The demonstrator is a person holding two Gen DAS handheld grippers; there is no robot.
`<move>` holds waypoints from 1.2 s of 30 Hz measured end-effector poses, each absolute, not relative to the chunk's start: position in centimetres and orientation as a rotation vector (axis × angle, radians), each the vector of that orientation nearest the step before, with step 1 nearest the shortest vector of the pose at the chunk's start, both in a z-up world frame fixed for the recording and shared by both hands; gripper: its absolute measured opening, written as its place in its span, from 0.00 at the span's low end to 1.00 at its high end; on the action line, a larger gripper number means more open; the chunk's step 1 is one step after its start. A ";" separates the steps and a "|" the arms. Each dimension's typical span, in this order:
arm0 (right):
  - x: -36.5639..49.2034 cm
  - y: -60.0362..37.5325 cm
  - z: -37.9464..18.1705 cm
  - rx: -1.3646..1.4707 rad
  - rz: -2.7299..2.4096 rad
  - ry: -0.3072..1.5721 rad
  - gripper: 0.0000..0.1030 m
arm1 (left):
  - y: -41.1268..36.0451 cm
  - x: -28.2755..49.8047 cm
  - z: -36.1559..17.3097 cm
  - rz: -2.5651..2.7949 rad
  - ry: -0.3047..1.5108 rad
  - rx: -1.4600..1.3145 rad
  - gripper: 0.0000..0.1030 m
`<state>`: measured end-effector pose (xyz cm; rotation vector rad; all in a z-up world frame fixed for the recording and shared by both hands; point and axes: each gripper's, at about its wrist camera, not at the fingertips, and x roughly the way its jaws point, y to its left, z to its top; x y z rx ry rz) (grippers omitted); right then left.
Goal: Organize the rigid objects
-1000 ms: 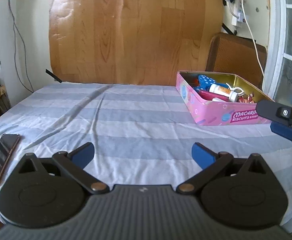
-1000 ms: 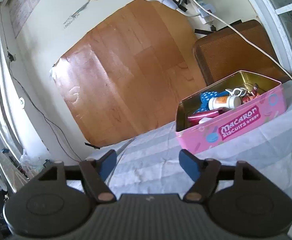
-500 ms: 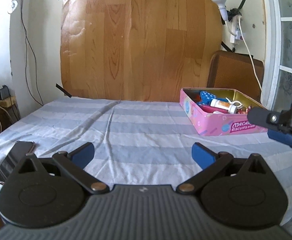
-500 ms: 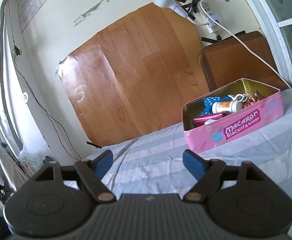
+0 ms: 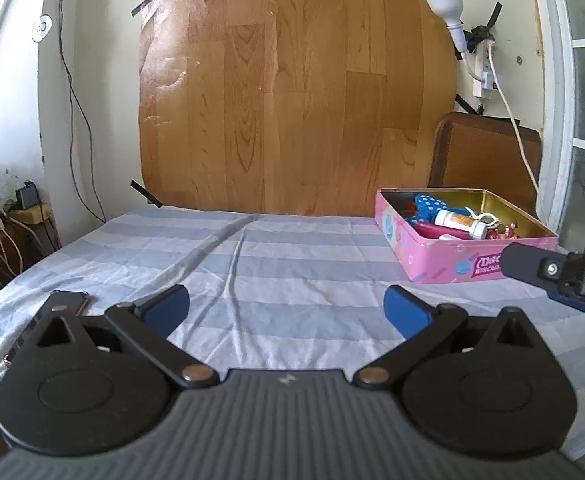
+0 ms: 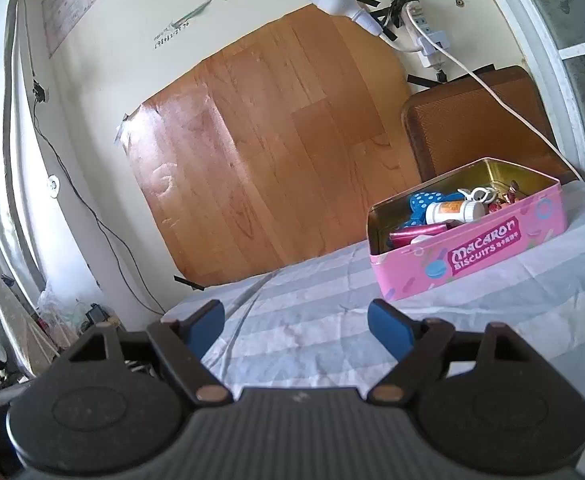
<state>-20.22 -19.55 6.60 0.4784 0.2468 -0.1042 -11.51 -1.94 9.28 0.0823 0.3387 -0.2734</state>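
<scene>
Jaws of right gripper were opening, empty; left gripper wide, empty. Tin looked full w/ items; best retreat w/o snagging bedsheet.

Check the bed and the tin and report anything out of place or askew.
One stray: a phone lies alone at the sheet's left edge, partly behind the left gripper, far from the pink tin, where a white bottle and other items are gathered. The sheet has a crease down its middle. Nothing spilled or damaged.
</scene>
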 end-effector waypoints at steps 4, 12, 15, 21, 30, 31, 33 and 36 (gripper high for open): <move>-20.2 -19.9 6.4 0.487 -0.109 0.251 0.80 | -1.7 -11.7 9.4 -0.267 0.321 0.082 1.00; -21.0 -19.8 6.4 0.463 -0.136 0.235 0.83 | -2.0 -11.0 9.1 -0.295 0.401 0.114 1.00; -21.2 -19.8 6.3 0.444 -0.155 0.231 0.85 | -2.1 -10.9 8.9 -0.303 0.435 0.109 1.00; -21.3 -19.8 6.1 0.443 -0.174 0.234 0.85 | -2.4 -11.2 8.8 -0.267 0.430 0.125 1.00; -21.8 -20.3 5.8 0.459 -0.183 0.230 0.85 | -3.3 -11.7 8.8 -0.230 0.397 0.176 1.00; -21.8 -20.3 5.8 0.457 -0.182 0.228 0.85 | -3.3 -11.7 8.8 -0.222 0.389 0.184 1.00; -21.9 -20.2 5.9 0.456 -0.182 0.226 0.85 | -3.5 -11.8 8.8 -0.210 0.387 0.191 1.00; -22.0 -20.4 5.8 0.460 -0.184 0.224 0.86 | -3.5 -11.7 8.9 -0.218 0.403 0.181 1.00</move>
